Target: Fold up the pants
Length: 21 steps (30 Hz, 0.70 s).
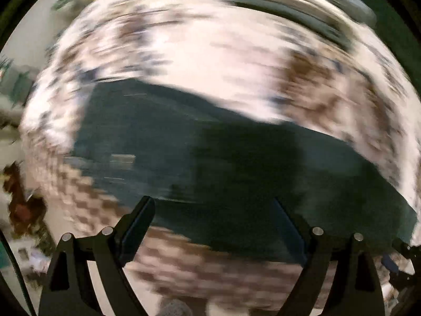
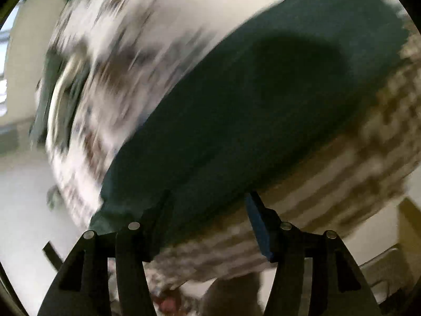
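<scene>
With both views smeared, we judge the dark green pants [image 1: 223, 142] lie flat on the patterned bedspread [image 1: 210, 52], the left gripper [image 1: 213, 218] and right gripper [image 2: 208, 210] both spread empty, so we should settle before pinching an edge.

It looks like a room in a home, likely a bedroom, though heavy blur hides much. A wide soft surface wears a patterned cover [image 1: 200, 52], white with brown and dark blotches and a brown-and-white checked border [image 2: 368, 142], like a bed [image 1: 329, 100] or covered table; which one cannot be told. Dark green pants [image 1: 210, 144] lie spread on it. Pale walls [image 2: 29, 52] stand behind, and small clutter [image 1: 23, 210] sits on the floor beside.
</scene>
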Available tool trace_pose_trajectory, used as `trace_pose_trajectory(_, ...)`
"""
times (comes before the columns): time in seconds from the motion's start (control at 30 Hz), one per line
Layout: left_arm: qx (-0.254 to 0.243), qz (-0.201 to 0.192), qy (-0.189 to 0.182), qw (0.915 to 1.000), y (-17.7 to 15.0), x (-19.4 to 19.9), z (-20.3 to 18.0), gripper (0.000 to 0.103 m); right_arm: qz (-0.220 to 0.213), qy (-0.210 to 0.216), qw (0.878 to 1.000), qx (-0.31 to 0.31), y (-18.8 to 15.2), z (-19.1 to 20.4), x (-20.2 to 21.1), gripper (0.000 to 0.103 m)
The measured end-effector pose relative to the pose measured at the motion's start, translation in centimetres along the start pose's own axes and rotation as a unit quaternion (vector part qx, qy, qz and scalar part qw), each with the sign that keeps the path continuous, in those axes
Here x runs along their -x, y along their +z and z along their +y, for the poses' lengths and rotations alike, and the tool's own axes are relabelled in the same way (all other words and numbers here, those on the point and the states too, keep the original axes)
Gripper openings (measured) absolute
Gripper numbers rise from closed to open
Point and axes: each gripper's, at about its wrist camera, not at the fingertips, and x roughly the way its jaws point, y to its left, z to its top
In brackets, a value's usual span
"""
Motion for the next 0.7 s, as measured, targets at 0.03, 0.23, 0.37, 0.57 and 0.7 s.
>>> trace_pose_trajectory(0.03, 0.016, 0.000, 0.009, 0.9998, 0.3, -0.3, 3.3, 0.089, 0.014, 0.007, 1.000, -0.001, -1.9, 1.3, -1.8, 0.060)
trace_pose_trajectory(0.23, 0.099, 0.025, 0.000, 0.9948, 2.0, -4.1, 16.3, 0.089, 0.036, 0.029, 0.998, -0.052, -8.7, 4.6, -10.5, 0.060)
trace_pose_trajectory(0.37, 0.128, 0.040, -0.059, 0.9892, 3.1, -7.3, 19.2, 0.089, -0.006, 0.051, 0.994, -0.095, -9.0, 4.8, -13.0, 0.056)
trace_pose_trajectory(0.57, 0.141, 0.038, -0.131, 0.9806, 3.5, -10.0, 19.6, 0.052, -0.060, 0.014, 0.994, -0.095, -10.5, 3.8, -12.3, 0.008)
trace_pose_trajectory(0.7, 0.094, -0.002, -0.116, 0.9887, 2.3, -7.9, 18.4, 0.025, -0.087, 0.010, 0.995, -0.052, -12.5, 5.1, -9.0, 0.007)
